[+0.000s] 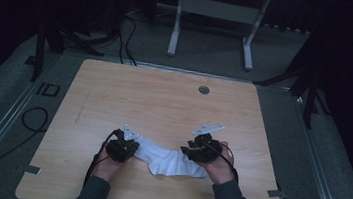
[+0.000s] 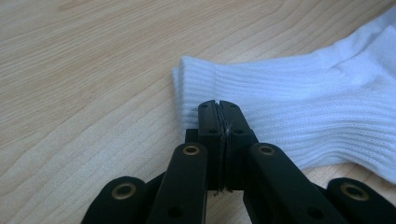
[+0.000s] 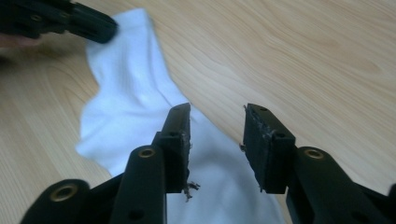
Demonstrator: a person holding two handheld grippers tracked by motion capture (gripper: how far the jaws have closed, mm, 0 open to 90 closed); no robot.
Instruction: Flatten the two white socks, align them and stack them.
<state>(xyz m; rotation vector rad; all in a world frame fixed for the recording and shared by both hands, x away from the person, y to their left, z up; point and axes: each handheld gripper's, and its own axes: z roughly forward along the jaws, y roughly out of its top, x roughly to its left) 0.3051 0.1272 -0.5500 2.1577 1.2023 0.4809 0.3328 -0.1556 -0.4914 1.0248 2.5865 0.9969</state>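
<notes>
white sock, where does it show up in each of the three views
High view: the white sock lies near the front edge of the table, between the two grippers.
Left gripper view: its ribbed cuff fills the right half, just beyond the shut fingers.
Right gripper view: it runs from upper left to bottom centre, under the open fingers.
Shared landmark: the wooden table.

White sock on wooden table

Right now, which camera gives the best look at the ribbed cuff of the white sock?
The left gripper view: the sock cuff lies close up, ribs sharp, above the shut left gripper. The high view shows the whole sock small. The right gripper view shows its smooth part between open jaws.
</notes>
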